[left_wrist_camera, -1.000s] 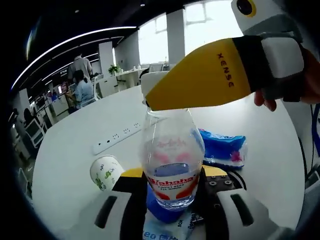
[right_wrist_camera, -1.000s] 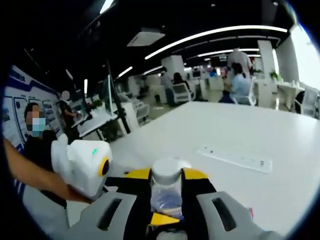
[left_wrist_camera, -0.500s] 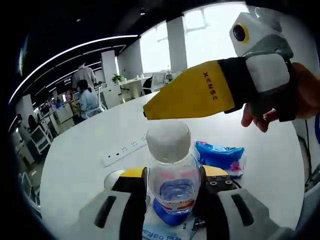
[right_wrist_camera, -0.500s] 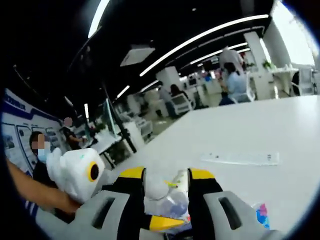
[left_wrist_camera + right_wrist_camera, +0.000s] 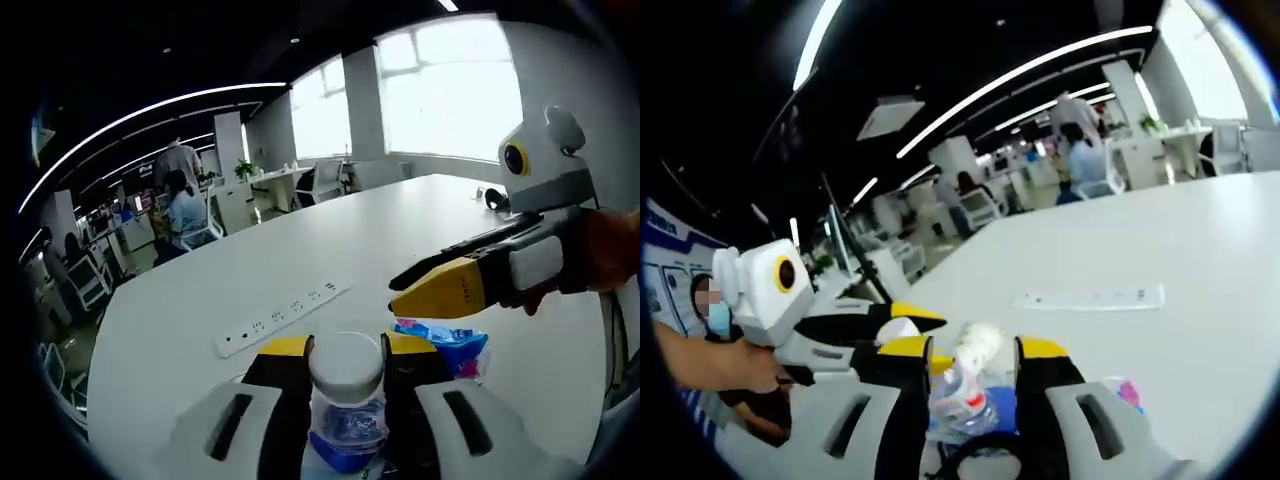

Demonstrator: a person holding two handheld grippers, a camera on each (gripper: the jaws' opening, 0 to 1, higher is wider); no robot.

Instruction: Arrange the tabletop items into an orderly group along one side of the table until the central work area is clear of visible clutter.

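Left gripper view: bottle between hand-held gripper jaws

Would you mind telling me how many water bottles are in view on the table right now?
1: the water bottle stands between the left gripper jaws, in front of the blue packet. The right gripper view shows it too. Others may be hidden behind the grippers.

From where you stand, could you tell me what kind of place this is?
Most likely an open-plan office: people sit at desks with chairs behind, strip lights cross a dark ceiling, and a power strip lies on the big white table.
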